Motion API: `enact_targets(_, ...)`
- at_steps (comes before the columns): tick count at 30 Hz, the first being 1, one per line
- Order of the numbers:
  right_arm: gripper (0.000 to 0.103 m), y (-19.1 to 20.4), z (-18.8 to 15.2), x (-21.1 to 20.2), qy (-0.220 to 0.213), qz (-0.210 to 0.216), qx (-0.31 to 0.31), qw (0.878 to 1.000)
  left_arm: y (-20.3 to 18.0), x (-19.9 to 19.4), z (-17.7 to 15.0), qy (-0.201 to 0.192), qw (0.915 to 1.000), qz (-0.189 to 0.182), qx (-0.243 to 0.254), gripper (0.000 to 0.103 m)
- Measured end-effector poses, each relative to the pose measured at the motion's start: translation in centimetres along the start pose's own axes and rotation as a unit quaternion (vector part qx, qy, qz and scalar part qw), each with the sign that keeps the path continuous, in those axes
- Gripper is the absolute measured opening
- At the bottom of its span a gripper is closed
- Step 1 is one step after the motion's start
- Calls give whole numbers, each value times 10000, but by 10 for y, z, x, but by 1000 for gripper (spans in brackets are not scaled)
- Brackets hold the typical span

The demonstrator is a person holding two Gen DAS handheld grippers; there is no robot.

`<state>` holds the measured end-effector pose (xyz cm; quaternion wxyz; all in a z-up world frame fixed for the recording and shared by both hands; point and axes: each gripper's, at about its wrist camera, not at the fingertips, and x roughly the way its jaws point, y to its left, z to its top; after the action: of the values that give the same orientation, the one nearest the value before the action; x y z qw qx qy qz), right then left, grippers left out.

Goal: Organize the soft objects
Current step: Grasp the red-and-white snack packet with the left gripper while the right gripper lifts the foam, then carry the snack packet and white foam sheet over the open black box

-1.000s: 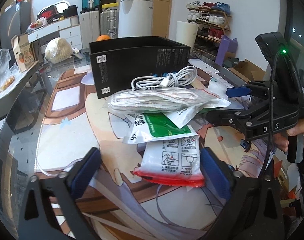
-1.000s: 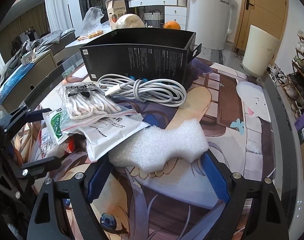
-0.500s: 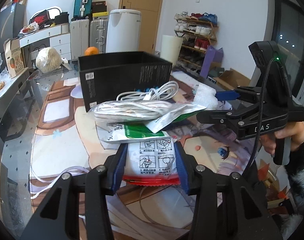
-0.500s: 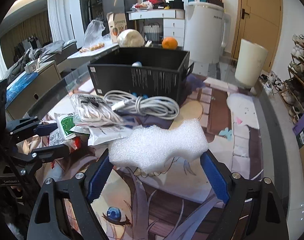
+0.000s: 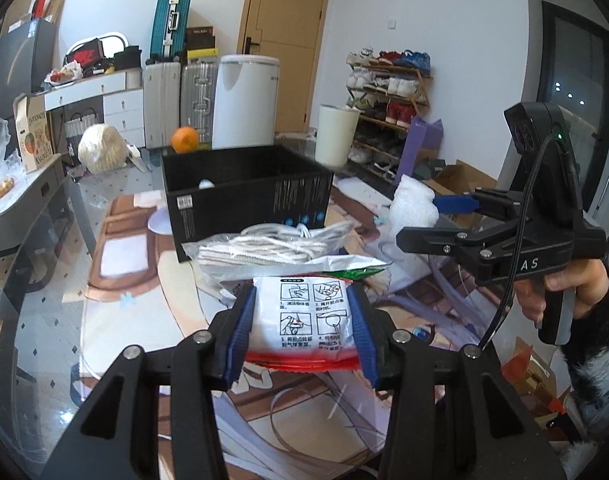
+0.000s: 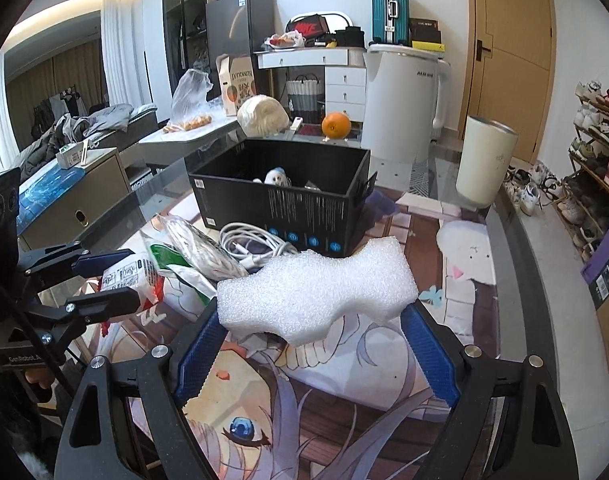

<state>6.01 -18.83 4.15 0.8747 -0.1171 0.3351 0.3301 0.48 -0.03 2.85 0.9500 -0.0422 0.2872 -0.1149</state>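
Two grips: left gripper (image 5: 302, 320) clamps white pouch (image 5: 304, 322) (red-edged); right gripper (image 6: 314, 344) clamps foam block (image 6: 318, 290).

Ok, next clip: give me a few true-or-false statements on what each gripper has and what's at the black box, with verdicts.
1. The left gripper is shut on the white packet with the red bottom edge. True.
2. The right gripper is empty. False: it holds the white foam piece between its pads.
3. The black box is closed with a lid. False: it is open on top, and a small white toy shows inside.
4. A coiled white cable lies on the table in front of the box. True.
5. The orange sits inside the box. False: it rests behind the box.
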Motion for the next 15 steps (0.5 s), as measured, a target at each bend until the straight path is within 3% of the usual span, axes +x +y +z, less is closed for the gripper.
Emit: enact_targets(15, 88, 4, 9, -20, -301, 47, 5, 9995, -1, -22, 14, -381, 9992, 155, 2, 44)
